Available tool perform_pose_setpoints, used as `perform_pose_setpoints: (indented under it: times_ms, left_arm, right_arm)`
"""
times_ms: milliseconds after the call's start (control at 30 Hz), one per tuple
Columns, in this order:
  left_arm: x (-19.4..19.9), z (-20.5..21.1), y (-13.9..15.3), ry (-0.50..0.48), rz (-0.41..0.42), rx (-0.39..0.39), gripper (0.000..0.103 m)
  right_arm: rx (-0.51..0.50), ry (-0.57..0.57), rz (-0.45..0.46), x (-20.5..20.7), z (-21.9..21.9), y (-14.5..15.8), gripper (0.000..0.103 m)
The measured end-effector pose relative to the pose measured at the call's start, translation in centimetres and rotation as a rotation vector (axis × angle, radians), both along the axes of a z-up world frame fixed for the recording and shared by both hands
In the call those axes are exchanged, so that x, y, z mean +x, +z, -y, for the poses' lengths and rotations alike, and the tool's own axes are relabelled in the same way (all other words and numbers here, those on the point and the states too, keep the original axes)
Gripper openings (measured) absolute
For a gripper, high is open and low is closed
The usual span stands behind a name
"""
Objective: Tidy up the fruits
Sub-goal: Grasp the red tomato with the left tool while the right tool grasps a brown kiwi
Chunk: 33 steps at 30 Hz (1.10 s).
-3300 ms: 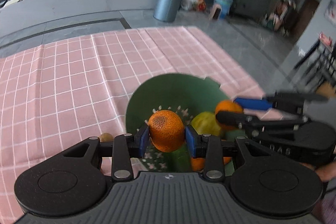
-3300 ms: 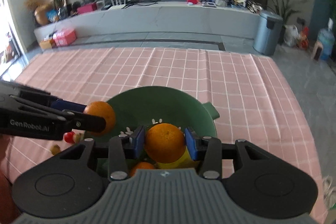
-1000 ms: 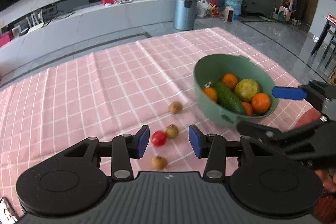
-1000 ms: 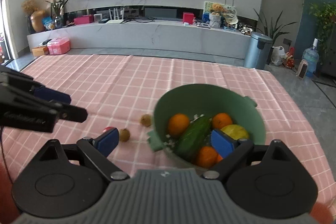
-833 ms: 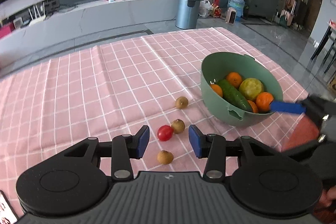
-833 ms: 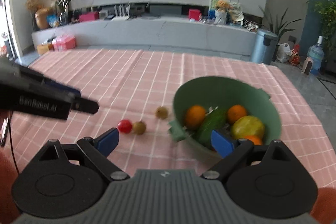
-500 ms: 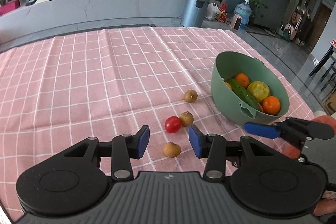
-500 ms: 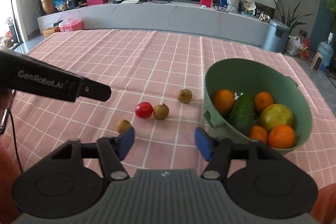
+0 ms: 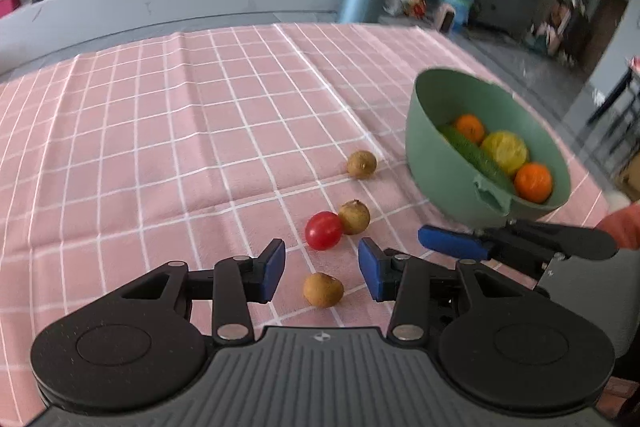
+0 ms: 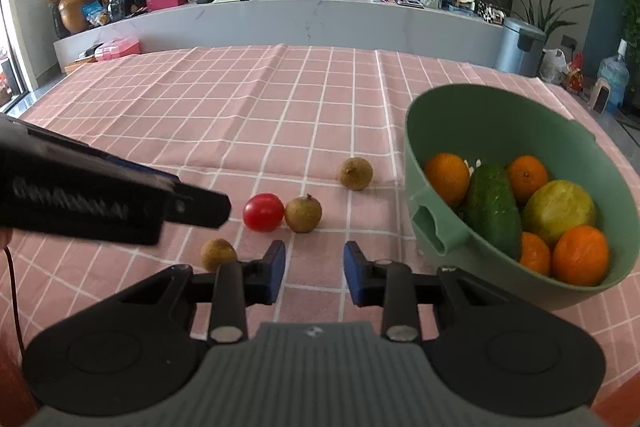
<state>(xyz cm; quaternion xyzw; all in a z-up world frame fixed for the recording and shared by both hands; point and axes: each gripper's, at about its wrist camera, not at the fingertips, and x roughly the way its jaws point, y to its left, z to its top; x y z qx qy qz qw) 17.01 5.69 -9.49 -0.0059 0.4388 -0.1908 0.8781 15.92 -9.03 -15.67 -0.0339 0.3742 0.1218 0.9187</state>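
Observation:
A green bowl point(image 10: 500, 107) point(image 9: 440, 155) stands at the right on the pink checked cloth and holds several oranges point(image 10: 582, 255), a cucumber point(image 10: 490, 209) and a yellow-green fruit point(image 10: 558, 211). A red cherry tomato point(image 9: 323, 230) point(image 10: 263, 211) and three small brown fruits lie left of the bowl: one point(image 9: 323, 289) between my left gripper's open jaws, one point(image 9: 354, 217) point(image 10: 303, 213) beside the tomato, one point(image 9: 361, 165) point(image 10: 355, 173) farther back. My left gripper point(image 9: 321, 273) is open and empty. My right gripper point(image 10: 314, 273) is open and empty, just short of the tomato.
The right gripper's blue-tipped finger point(image 9: 452, 243) reaches in from the right in the left wrist view. The left gripper's dark body point(image 10: 100, 203) crosses the left of the right wrist view. The cloth's right edge lies past the bowl. A grey counter point(image 10: 280, 19) stands behind the table.
Both grippers let go of their oranges into the bowl, opened, pulled back and swung left. The left gripper has come down over the nearest brown fruit. The right jaws have narrowed.

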Motion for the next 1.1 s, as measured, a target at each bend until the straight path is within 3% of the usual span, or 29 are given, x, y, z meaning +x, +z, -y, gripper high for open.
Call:
perform_pose_setpoints:
  times_ms: [133,333,667,800,1100]
  left_arm:
    - [1.3,0.6,-0.9,-0.020,-0.013,0.003,0.045]
    - [2.4,2.2,-2.7,-0.051,-0.036,0.089,0.037]
    - [3.1,2.1,-3.4,-0.044,-0.045,0.036,0.036]
    - [3.3,2.4,-3.4,-0.042,-0.046,0.034,0.029]
    - [2.5,-1.1,-2.2,0.136,-0.024,-0.002,0.029]
  right_arm:
    - [0.003,0.007,0.016,0.7,0.1,-0.7,0.028]
    - [0.011,0.007,0.034,1.2,0.3,-1.4,0.029]
    - [0.040,0.012,0.023,1.9,0.5,-2.4,0.029]
    - [0.040,0.016,0.030,1.8,0.5,-2.4,0.029]
    - [0.037,0.036,0.043,2.3,-0.5,-2.5,0.034]
